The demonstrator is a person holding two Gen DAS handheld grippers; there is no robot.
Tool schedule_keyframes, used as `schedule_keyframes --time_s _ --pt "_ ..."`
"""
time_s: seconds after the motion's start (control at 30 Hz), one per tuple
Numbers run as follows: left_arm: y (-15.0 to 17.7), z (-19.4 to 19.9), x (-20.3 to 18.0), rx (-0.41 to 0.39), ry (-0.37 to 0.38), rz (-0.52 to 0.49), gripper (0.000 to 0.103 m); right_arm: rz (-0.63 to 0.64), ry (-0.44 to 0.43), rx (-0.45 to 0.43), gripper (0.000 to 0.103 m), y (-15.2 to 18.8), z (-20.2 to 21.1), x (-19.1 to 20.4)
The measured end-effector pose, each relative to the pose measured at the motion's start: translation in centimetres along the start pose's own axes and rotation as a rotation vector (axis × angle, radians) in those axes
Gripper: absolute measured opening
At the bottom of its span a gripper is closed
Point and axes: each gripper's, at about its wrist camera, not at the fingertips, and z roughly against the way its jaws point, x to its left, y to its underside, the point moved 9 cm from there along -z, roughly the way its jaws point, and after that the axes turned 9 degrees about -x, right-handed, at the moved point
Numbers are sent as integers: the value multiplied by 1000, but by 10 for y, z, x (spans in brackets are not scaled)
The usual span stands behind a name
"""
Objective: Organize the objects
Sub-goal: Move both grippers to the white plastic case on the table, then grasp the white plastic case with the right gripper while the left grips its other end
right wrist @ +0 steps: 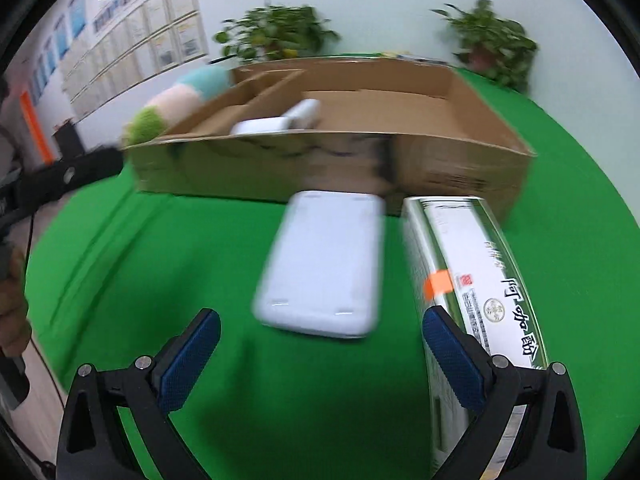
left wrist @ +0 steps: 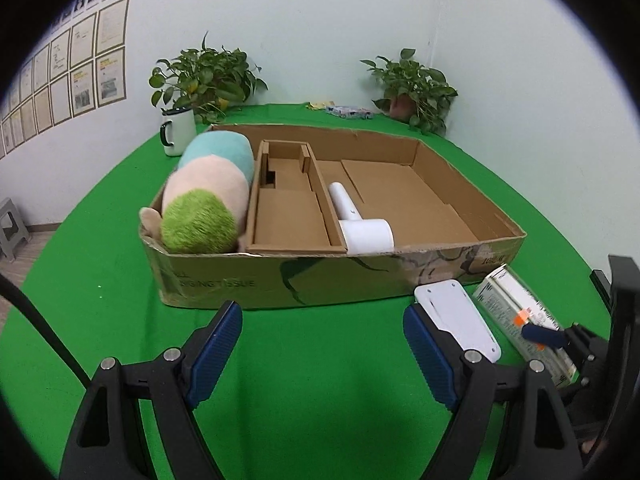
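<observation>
A shallow cardboard box point(left wrist: 280, 276) point(right wrist: 256, 168) lies on the green table. Inside it are a pastel plush toy point(left wrist: 208, 196) point(right wrist: 176, 100) at the left, a cardboard insert point(left wrist: 288, 216) and a white hair-dryer-shaped device point(left wrist: 362, 220) point(right wrist: 280, 122). In front of the box lie a flat white case point(left wrist: 456, 316) point(right wrist: 324, 268) and a long silver-green printed carton point(left wrist: 524, 320) point(right wrist: 472, 276). My left gripper point(left wrist: 322, 328) is open above bare cloth, left of the case. My right gripper point(right wrist: 320, 340) is open, just short of the case's near end, its right finger point(right wrist: 452, 352) over the carton.
A white mug point(left wrist: 178, 132) and two potted plants point(left wrist: 204, 76) point(left wrist: 412, 88) stand behind the box, with a small packet point(left wrist: 348, 111) at the far edge. A person's hand point(right wrist: 12, 312) holding the left gripper shows at the left of the right wrist view. A grey stool point(left wrist: 12, 228) stands on the floor.
</observation>
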Motion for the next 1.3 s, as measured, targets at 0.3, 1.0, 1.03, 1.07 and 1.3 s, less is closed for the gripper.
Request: schedule_keyframes --time_s 0.3,1.0,1.03,1.07,1.3 --pt "6 -16 -8 37 57 15 83 8 -6 68 99 -7 -19 18" --pt "78 -26 -61 353 494 338 77 97 -64 62 102 40 9 75" --pt "78 -27 -61 350 498 349 77 93 -60 59 102 36 6 72" --pt "79 -28 -64 360 512 361 74 91 -53 61 102 36 3 70" --pt "82 -31 -66 380 496 360 49 82 -127 61 91 35 4 72"
